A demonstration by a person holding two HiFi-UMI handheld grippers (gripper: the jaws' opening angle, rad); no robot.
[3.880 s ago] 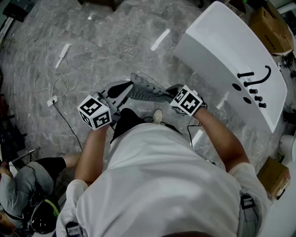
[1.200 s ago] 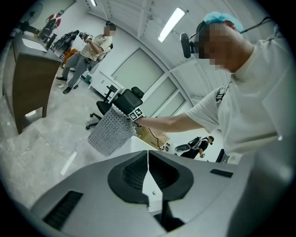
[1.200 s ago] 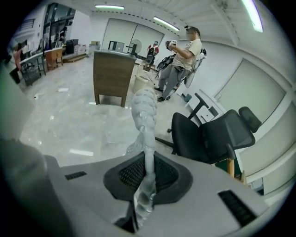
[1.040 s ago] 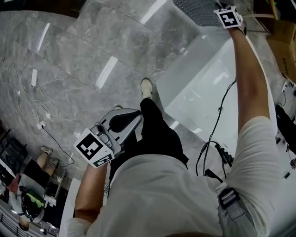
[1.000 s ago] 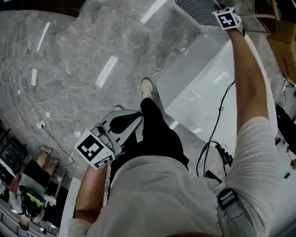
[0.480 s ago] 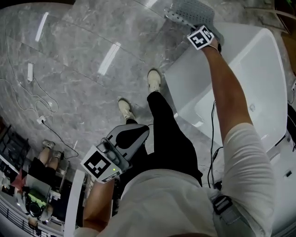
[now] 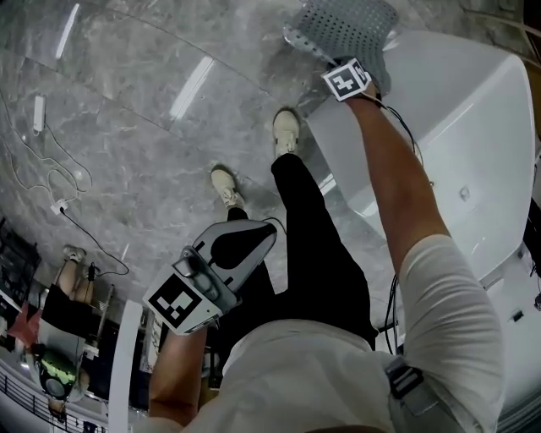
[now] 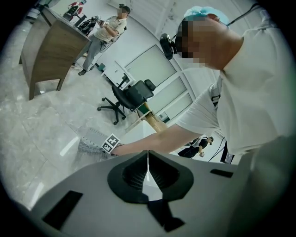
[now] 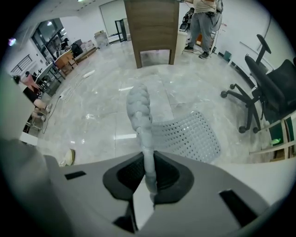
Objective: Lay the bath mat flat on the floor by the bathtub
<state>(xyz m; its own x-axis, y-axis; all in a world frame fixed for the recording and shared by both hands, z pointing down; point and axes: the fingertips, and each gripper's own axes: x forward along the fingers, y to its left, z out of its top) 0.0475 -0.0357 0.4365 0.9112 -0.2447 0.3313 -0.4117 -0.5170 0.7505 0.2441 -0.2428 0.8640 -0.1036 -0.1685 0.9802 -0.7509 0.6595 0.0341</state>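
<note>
The bath mat point(image 7: 347, 24) was held by one edge in the clamped jaws of the right hand-held gripper point(image 9: 149, 178). It hung at 12 o'clock over the floor point(image 7: 144, 127) beside the bathtub point(image 7: 461, 110), seemingly for lowering flat. The left hand-held gripper point(image 8: 148, 172) was held closed and empty at 7 o'clock.

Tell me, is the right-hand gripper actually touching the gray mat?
Touching. The right gripper view shows the right gripper with its jaws closed on a bunched edge of the mat.
</note>
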